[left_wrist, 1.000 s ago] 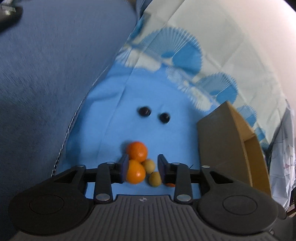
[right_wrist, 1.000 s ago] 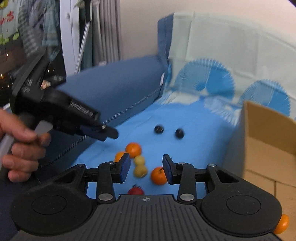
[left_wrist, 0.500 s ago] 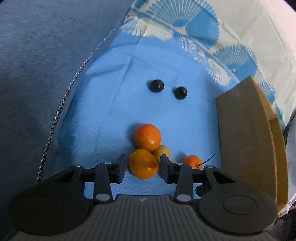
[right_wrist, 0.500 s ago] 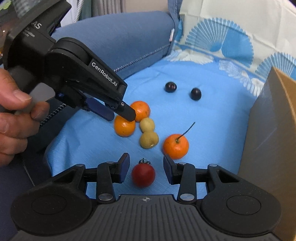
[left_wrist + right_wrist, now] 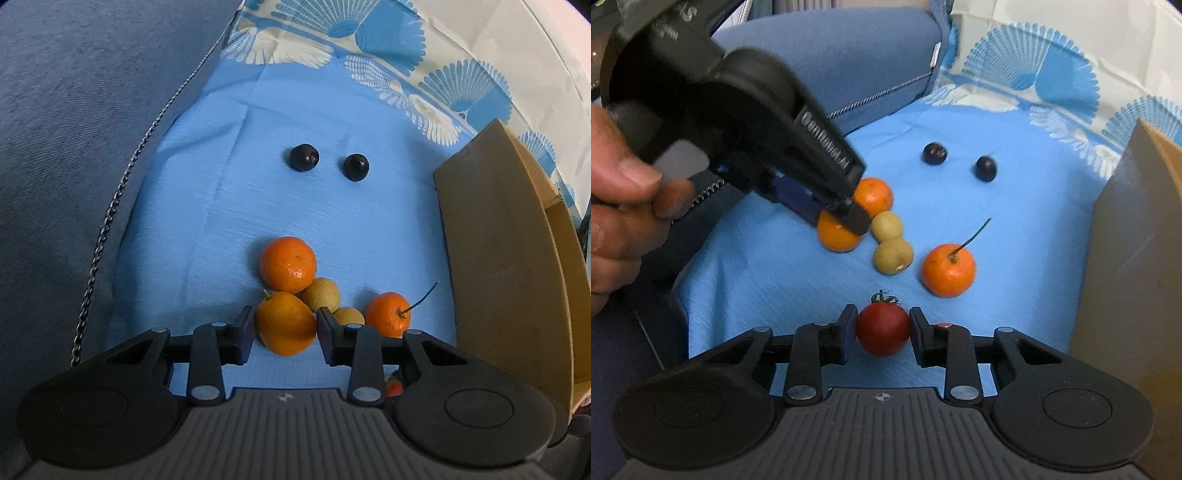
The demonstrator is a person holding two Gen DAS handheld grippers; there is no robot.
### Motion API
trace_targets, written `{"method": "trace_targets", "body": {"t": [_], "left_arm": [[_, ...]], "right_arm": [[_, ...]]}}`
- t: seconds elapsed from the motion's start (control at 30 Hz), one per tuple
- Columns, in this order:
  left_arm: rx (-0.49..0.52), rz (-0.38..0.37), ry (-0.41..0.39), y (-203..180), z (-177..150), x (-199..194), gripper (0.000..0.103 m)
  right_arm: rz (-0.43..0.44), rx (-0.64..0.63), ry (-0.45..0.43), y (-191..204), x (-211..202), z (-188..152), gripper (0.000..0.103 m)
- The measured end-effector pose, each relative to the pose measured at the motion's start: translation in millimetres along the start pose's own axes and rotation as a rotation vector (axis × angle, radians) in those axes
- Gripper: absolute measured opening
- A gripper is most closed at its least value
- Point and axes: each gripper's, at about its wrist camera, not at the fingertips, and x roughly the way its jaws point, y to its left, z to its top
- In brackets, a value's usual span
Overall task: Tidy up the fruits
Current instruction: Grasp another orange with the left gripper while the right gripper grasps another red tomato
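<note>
Fruits lie on a blue cloth [image 5: 229, 229]. In the left wrist view my left gripper [image 5: 286, 334] stands open around an orange [image 5: 286, 323], its jaws at either side. Behind it lie another orange [image 5: 288, 264], two small yellow fruits [image 5: 321, 294] and a stemmed orange [image 5: 388, 314]. In the right wrist view my right gripper [image 5: 882, 332] stands open around a red tomato [image 5: 882, 330], the pads close to its sides. The left gripper [image 5: 834, 218] shows there over the same orange [image 5: 836, 236]. Two dark plums [image 5: 934, 153] lie farther back.
A cardboard box [image 5: 509, 266] stands at the right, close to the fruits; it also shows in the right wrist view [image 5: 1126, 258]. A blue sofa cushion [image 5: 74, 129] rises at the left. A fan-patterned cloth [image 5: 369, 48] covers the back.
Both grippers moved forward and down toward the fruits. The left now brackets the near orange; the right now brackets the red tomato.
</note>
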Motion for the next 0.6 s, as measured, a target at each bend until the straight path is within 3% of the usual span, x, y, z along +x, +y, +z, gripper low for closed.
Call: {"method": "trace_targets", "body": {"t": [0.27, 0.43, 0.6], "left_arm": [[0.000, 0.007, 0.038, 3.4, -11.3, -11.3, 0.040], [0.030, 0.023, 0.060, -0.1, -17.2, -8.7, 0.040], [0.055, 0.038, 0.062, -4.7, -19.3, -6.0, 0.040]], "right_arm": [[-0.062, 0.042, 0.045, -16.1, -3.3, -3.2, 0.031], [-0.056, 0.069, 0.109, -19.3, 5.7, -7.9, 0.032], [-0.058, 0.057, 0.108, -17.3, 8.2, -11.2, 0.032]]}}
